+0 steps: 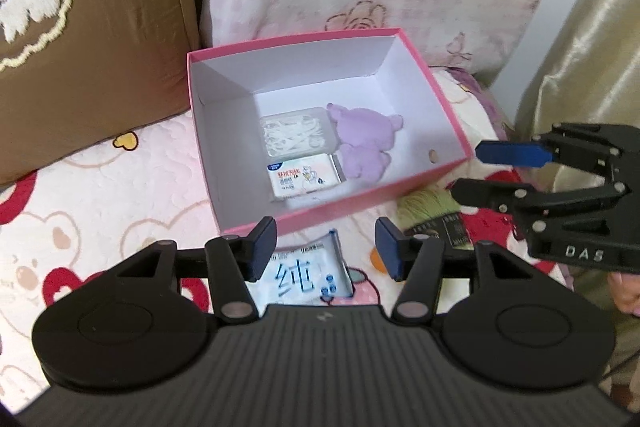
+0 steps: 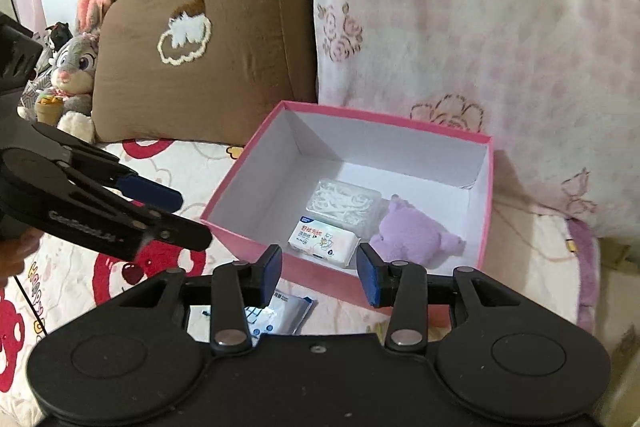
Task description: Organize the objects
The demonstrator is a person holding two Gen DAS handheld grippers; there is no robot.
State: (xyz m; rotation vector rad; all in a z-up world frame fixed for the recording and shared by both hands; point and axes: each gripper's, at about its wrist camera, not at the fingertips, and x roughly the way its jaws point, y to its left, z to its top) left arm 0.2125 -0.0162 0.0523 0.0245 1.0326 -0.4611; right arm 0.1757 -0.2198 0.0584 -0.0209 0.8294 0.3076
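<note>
Leaning against the headboard at the far left, a grey plush rabbit point(image 2: 74, 67) sits beside a brown cushion point(image 2: 200, 39), which stands next to a pink-and-white floral pillow point(image 2: 460, 39) on the bed point(image 1: 100, 187). The left hand-held gripper point(image 1: 325, 245) hangs above the bedcover with its jaws partly apart and nothing between them; below them on the cover lies a flat white wipes packet point(image 1: 308, 275) with blue print, just outside the near wall of the pink box point(image 1: 440, 99). That open box rests on the bed in front of the pillow. Inside it, from left to right, lie a clear case of white floss picks point(image 1: 294, 131), with a small tissue pack point(image 1: 304, 179) touching its near side, and a purple plush bear point(image 1: 366, 143) close against both. To the right of the box, a green yarn skein point(image 1: 428, 205) lies on the cover. The right hand-held gripper point(image 2: 319, 273) hovers at the box's near edge, jaws partly apart and empty.
</note>
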